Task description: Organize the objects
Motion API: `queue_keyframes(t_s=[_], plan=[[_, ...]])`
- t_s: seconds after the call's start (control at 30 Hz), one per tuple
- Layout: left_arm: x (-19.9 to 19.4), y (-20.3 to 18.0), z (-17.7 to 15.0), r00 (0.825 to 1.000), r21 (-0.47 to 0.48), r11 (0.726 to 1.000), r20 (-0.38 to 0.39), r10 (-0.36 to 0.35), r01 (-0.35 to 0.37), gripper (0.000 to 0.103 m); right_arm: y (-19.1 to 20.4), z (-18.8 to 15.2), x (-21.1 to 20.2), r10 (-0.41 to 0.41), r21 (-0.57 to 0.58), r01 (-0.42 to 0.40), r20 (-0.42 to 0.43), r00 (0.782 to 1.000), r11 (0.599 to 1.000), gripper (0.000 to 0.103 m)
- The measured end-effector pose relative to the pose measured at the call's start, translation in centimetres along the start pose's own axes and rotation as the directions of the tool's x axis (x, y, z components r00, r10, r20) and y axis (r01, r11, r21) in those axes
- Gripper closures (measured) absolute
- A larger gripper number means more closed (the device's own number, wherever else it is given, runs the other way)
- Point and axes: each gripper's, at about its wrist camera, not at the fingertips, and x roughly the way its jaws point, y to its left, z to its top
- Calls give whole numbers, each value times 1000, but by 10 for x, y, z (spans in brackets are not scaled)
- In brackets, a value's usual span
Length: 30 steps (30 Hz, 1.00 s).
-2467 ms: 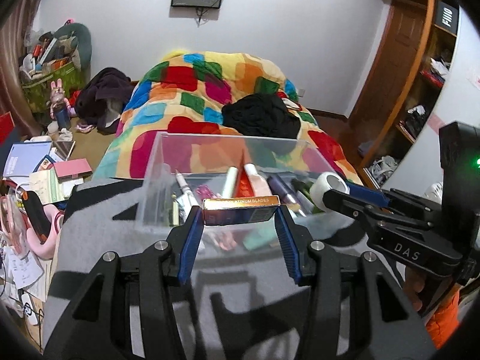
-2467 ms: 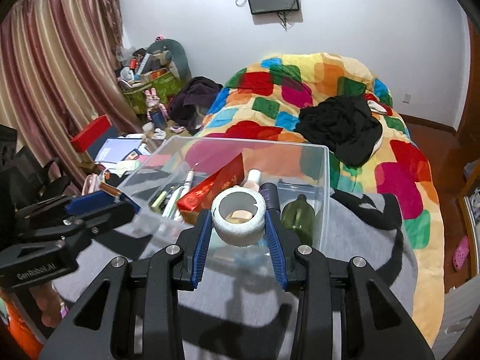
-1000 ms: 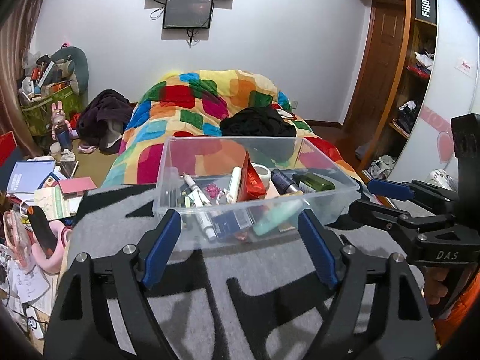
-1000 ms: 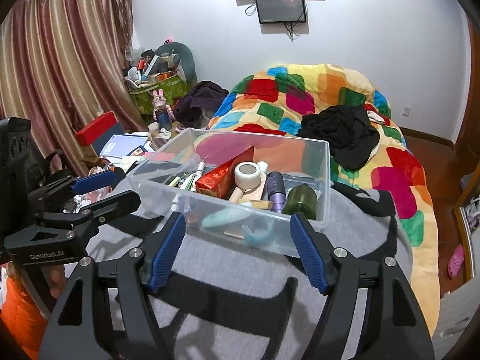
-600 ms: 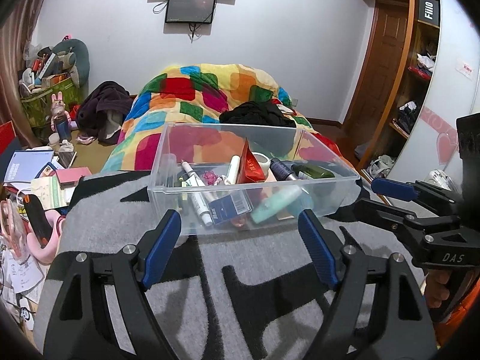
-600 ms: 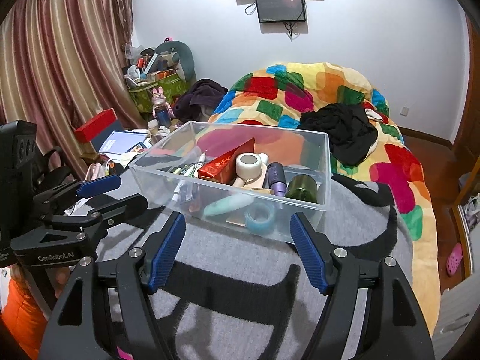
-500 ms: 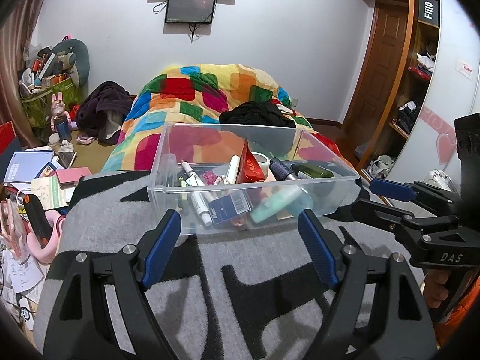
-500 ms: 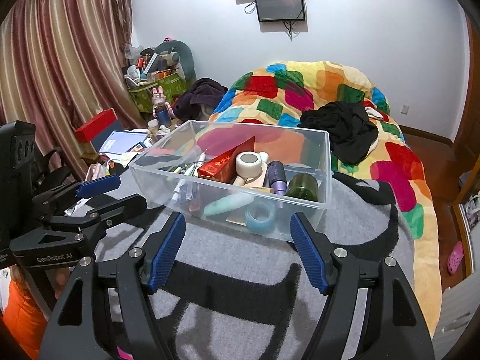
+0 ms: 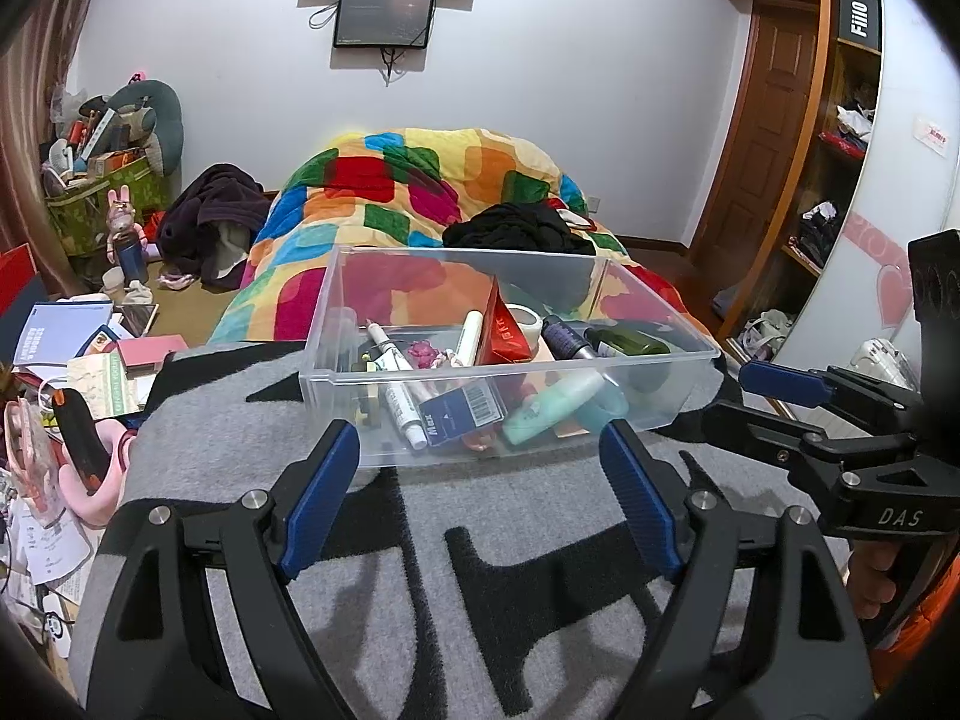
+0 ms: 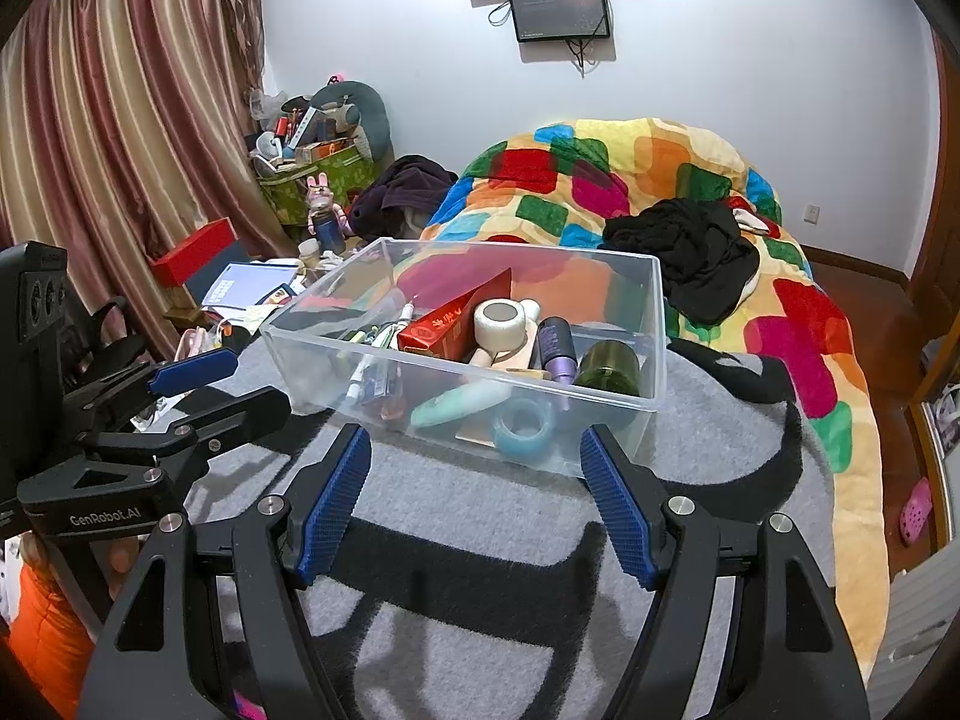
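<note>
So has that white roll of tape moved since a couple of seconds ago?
Yes. The white tape roll was clamped in the right hand-held gripper, above the near wall of the clear bin. Now it lies inside, beside the red box.

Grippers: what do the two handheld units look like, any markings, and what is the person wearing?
Both are black plastic two-finger frames with silver screws and ribbed blue pads. The left gripper carries "GenRobot.AI" in white on its side, seen from the right wrist view. The right gripper carries "DAS", seen from the left wrist view. Each ends in a black boxy body. No cables show. Orange sleeves sit below the handles.
</note>
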Motion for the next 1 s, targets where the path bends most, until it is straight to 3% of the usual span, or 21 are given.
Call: queue_keyframes(t_s=[0.63,1.0], plan=[[-2,-1,-1,1000,3,1000,4,6,-6,20,-1,0,-1,2,1,-2,1,1000,1000,34],[-6,-5,-1,999,9,1000,19,29,-29,10,4,-3,1,6,-1,-6,-1,1000,1000,34]])
